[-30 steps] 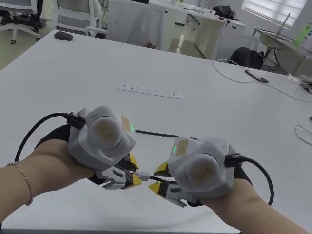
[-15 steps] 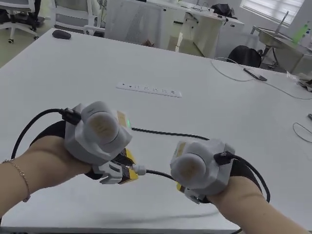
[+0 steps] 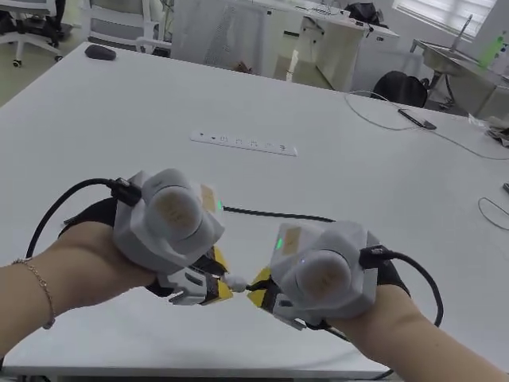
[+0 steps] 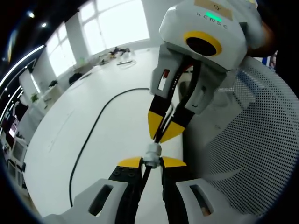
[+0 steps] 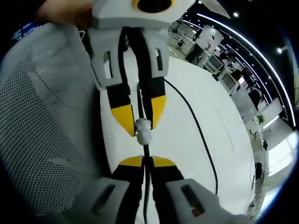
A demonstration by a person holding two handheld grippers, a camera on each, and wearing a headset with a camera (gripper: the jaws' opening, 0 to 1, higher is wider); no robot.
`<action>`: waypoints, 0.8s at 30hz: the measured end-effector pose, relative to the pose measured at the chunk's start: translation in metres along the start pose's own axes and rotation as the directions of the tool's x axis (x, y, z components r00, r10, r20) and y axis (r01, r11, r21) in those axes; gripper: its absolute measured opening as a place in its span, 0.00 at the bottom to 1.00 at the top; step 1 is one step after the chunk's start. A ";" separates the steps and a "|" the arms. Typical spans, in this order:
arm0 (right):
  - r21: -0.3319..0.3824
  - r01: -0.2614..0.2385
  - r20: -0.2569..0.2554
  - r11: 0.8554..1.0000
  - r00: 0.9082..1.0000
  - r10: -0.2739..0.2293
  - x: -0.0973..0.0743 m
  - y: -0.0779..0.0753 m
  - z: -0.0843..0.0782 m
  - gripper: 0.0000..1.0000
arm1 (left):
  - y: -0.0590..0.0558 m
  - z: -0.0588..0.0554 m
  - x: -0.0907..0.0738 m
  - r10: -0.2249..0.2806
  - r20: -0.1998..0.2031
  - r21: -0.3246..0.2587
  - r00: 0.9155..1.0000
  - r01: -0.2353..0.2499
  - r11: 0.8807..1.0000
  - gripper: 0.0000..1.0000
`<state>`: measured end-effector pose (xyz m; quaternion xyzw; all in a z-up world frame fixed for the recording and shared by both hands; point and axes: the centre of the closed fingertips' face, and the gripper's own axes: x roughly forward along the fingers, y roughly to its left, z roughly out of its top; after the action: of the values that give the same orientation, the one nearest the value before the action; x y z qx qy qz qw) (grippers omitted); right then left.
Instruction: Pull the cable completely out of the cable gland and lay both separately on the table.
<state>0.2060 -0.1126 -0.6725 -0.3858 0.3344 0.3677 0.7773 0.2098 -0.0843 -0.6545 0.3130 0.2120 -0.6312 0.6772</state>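
Cable gland, likely small, hard and light, is squeezed in the closed left tongs at 6 o'clock over the table, while the thin, bendy cable is best pinched just beside it, as is done by the right tongs.

A white table is stretching away toward the top of the frame, with a long white power strip lying flat just above centre and a dark computer mouse sitting near its far edge at upper left. At upper right a thin dark object is lying on the tabletop. Beyond it a black bag is sitting, and an office chair is standing in the upper-left corner.
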 end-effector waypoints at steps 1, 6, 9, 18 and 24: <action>0.002 0.013 -0.027 1.000 1.000 -0.013 0.000 -0.003 -0.006 0.04 | 0.002 -0.001 -0.001 0.009 -0.005 -0.002 1.000 -0.009 1.000 0.16; 0.071 0.078 -0.191 0.994 0.979 -0.063 0.000 -0.016 -0.043 0.05 | 0.007 -0.002 -0.004 0.026 0.001 -0.017 1.000 -0.026 1.000 0.16; 0.108 0.096 -0.241 0.990 0.968 -0.068 -0.002 -0.019 -0.055 0.05 | 0.007 0.000 -0.004 0.030 0.004 -0.015 1.000 -0.029 0.999 0.16; 0.001 0.014 0.074 1.000 0.997 -0.014 -0.002 -0.002 0.017 0.16 | 0.002 0.001 -0.001 0.011 0.009 0.011 1.000 -0.011 1.000 0.16; 0.015 0.005 0.008 1.000 1.000 -0.005 0.001 0.000 0.002 0.04 | 0.005 0.001 -0.001 0.023 0.002 0.013 1.000 -0.023 1.000 0.16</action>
<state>0.2071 -0.1108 -0.6718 -0.3793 0.3329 0.3649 0.7824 0.2140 -0.0841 -0.6521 0.3190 0.2037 -0.6252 0.6826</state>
